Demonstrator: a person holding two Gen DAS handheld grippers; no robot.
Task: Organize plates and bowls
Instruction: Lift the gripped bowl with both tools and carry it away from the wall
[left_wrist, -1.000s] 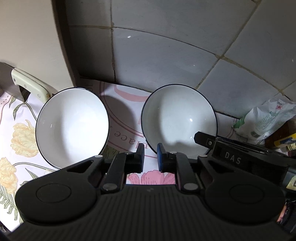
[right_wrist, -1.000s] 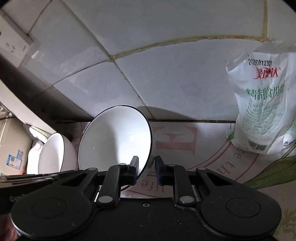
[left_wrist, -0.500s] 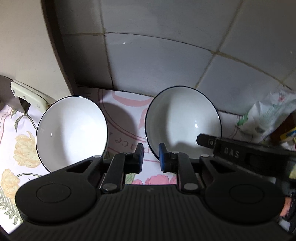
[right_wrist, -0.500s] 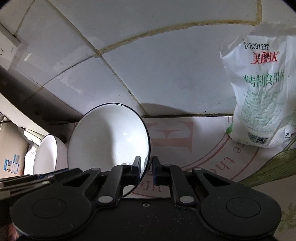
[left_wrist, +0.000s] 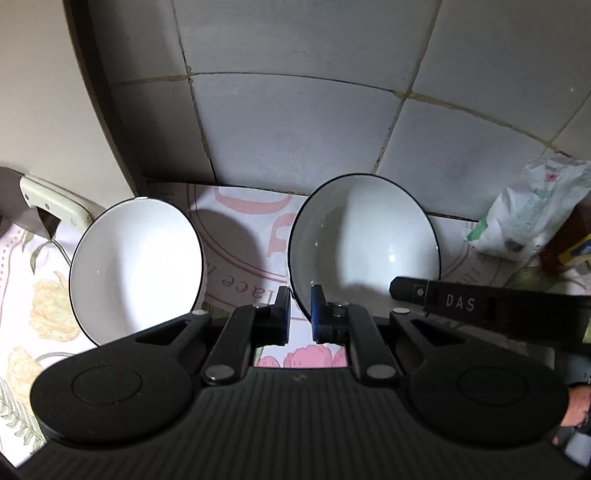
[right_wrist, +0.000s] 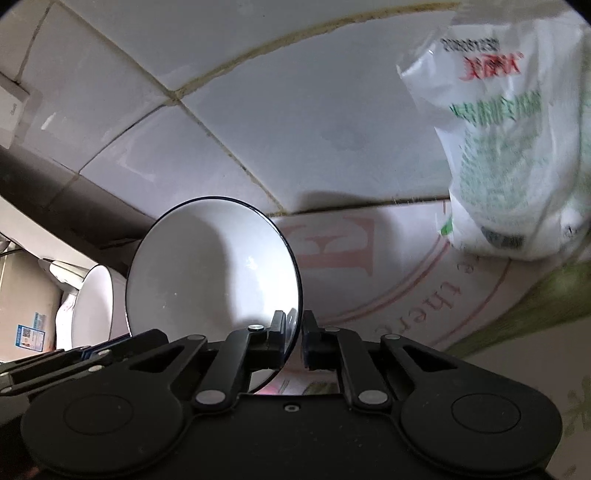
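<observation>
Two white bowls with dark rims stand on a flowered cloth (left_wrist: 240, 236) against a tiled wall. The right-hand bowl (left_wrist: 364, 243) (right_wrist: 214, 273) is tipped up toward the cameras. My left gripper (left_wrist: 300, 306) is closing, with that bowl's left rim between its pads. On the opposite side, my right gripper (right_wrist: 294, 332) is shut on the same bowl's right rim. The other bowl (left_wrist: 136, 266) (right_wrist: 92, 306) sits free to the left, touched by neither gripper.
A white food bag with green print (left_wrist: 524, 214) (right_wrist: 509, 155) leans on the wall to the right. A cream handle (left_wrist: 55, 203) lies behind the left bowl. A brown and yellow item (left_wrist: 572, 247) is at the far right. A hand (left_wrist: 576, 406) shows bottom right.
Both grippers closed onto the right-hand bowl's rim, the right one first. Both views rolled a little, and the bowl now stands more tipped up.
</observation>
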